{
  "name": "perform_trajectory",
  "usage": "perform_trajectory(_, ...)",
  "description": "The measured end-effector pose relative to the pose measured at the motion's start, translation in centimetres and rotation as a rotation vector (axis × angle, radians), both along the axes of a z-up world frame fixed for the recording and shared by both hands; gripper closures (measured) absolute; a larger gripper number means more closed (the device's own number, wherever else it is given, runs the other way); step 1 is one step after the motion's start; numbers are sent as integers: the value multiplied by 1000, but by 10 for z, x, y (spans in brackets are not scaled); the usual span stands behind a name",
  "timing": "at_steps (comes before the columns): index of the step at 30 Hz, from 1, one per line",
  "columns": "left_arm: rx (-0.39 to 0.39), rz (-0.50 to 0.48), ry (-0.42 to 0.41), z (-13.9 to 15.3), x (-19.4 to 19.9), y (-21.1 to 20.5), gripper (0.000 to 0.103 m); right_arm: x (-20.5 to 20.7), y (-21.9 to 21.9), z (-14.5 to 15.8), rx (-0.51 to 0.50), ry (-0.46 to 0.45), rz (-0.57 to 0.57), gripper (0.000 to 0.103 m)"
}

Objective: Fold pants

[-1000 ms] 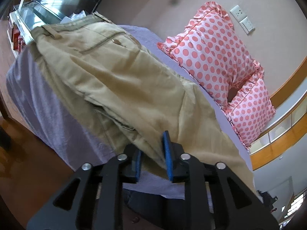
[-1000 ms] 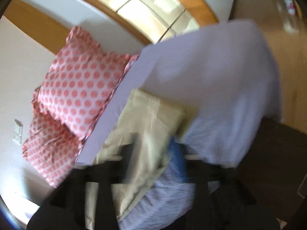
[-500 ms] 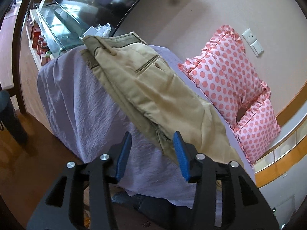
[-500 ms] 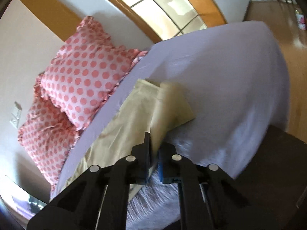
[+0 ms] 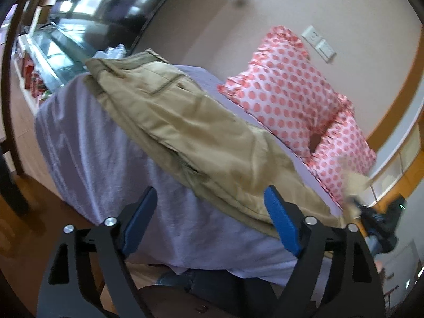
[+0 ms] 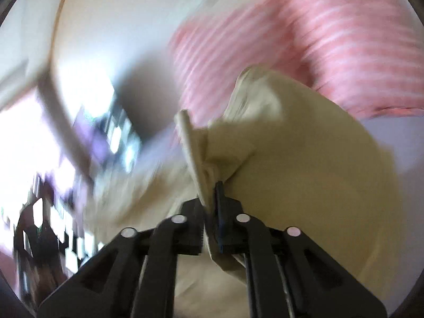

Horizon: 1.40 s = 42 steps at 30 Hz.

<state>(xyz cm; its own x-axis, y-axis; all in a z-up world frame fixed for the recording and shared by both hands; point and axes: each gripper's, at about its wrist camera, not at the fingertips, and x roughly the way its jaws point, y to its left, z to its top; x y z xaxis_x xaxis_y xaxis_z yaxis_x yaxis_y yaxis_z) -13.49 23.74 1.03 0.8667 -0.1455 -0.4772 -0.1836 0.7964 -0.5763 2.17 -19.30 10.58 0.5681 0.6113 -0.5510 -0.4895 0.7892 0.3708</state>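
Note:
Khaki pants [image 5: 185, 122] lie lengthwise on a bed covered with a lavender sheet [image 5: 87, 143], waistband at the far left. My left gripper [image 5: 212, 212] is open and empty, its blue pads just short of the near edge of the pants. My right gripper [image 6: 212, 193] is shut on the leg-end fabric of the pants [image 6: 304, 159] and holds it lifted; this view is motion-blurred. The right gripper also shows at the far right of the left wrist view [image 5: 355, 206], holding the cuff.
Two pink polka-dot pillows [image 5: 291, 100] lean against the wall behind the pants. A glass-topped cabinet [image 5: 50, 50] stands beyond the bed's far left end. Wood floor [image 5: 23, 228] lies at the lower left. The bed's edge drops off just in front of the left gripper.
My left gripper let go of the pants, opened wide and drew back. My right gripper closed on the leg end and swung it up and over, toward the waistband.

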Motion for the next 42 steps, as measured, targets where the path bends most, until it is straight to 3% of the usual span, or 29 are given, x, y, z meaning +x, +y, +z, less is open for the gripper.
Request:
perform_trajectory(3,12,-56,-17,-2,2,-8,11,-15,37,-24,-124,40,93,61)
perform_trajectory(5,27,-85,-21,-5,4,-13,10,-26,28,-23,-87,23,71,26)
perform_trajectory(7,33,-106,-16,-9,9,-18,9,-30,8,-15,-15,-1,26,17)
perform_trajectory(11,16,-121,20,-19,27,-23,9,-24,-15,-6,31,4,-52,16)
perform_trajectory(16,-45,-90,31,-21,45,-14,10,-18,-20,-13,71,51,-72,16)
perform_trajectory(22,-89,-10,-15,-2,50,10,11,-18,-13,-19,66,68,-66,15)
perform_trajectory(26,-110,116,-4,5,56,46,12,-14,-14,-25,78,85,-72,15)
perform_trajectory(28,-141,171,12,3,61,63,20,-14,-15,-27,87,86,-72,15)
perform_trajectory(34,-298,271,23,-10,67,116,60,-14,-22,-26,114,74,-76,14)
perform_trajectory(35,-318,282,38,-14,70,122,79,-13,-24,-27,117,73,-77,13)
perform_trajectory(36,-315,289,57,-14,74,124,90,-13,-25,-27,120,73,-79,13)
perform_trajectory(37,-301,290,65,-12,76,124,92,-13,-28,-27,123,71,-81,13)
perform_trajectory(40,-61,284,82,34,86,97,96,-16,-44,-22,126,40,-117,13)
perform_trajectory(42,74,203,35,81,98,61,97,-18,-60,-17,133,12,-166,13)
